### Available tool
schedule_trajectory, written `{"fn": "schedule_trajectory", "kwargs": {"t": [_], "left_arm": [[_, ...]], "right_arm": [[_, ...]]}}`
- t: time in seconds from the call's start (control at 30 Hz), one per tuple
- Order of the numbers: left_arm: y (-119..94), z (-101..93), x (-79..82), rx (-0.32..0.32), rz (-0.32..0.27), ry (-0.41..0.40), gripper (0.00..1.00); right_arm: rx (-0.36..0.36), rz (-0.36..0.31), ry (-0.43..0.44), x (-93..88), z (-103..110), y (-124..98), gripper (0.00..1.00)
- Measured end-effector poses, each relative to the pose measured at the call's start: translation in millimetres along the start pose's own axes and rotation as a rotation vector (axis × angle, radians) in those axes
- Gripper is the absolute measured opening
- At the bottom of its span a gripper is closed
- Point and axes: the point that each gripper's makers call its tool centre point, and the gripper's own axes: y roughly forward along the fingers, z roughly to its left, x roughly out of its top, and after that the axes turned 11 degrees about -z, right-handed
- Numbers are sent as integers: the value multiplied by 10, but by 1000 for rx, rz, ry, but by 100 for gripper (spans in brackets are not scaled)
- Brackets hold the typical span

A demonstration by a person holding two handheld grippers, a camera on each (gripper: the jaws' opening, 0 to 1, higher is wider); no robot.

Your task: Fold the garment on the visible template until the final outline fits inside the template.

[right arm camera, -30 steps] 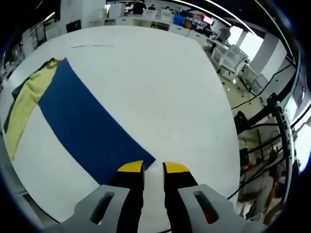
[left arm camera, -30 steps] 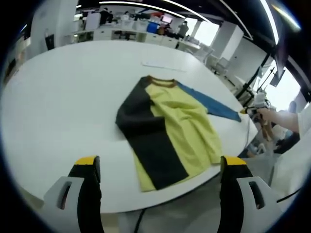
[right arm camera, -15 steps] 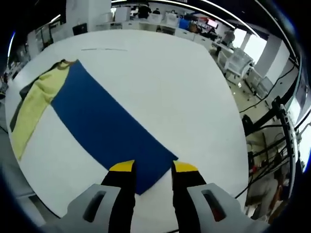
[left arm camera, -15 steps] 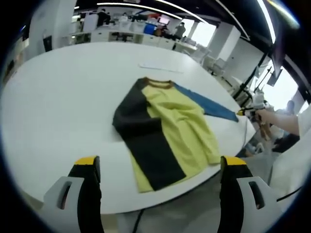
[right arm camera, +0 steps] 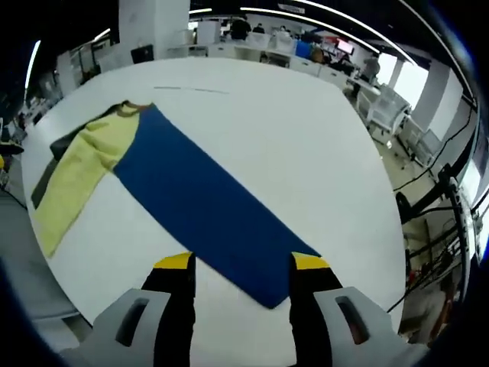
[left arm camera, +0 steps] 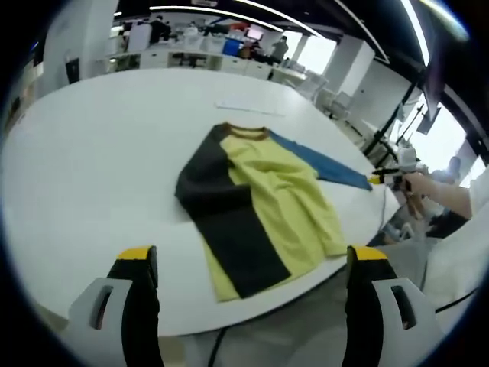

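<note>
Two grippers: my left gripper (left arm camera: 248, 264) is wide and empty; my right gripper (right arm camera: 241, 264) straddles the blue sleeve (right arm camera: 210, 206) cuff, unclamped. Shirt (left arm camera: 256, 206) lies flat on the table (left arm camera: 92, 153) at 12 o'clock. Soft, light cloth; I judge the cuff the best hold.

Right gripper (left arm camera: 382, 177) too small to tell its jaws' spacing in the left gripper view
</note>
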Motion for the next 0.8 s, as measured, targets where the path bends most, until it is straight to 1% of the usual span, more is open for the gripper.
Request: {"fn": "schedule_trajectory", "kwargs": {"t": [0.23,0.47,0.8], "left_arm": [[-22,6,-24,-3,4,1,100],[-32,2,-46,-7,4,2,100],[-66,29,-45,-6,-3,2,100]], "right_arm": [[21,-25,0,57,144,-41,55],[41,-65,-1,160,324,-127,61],[93,-77,18,164,628,-184,70]]}}
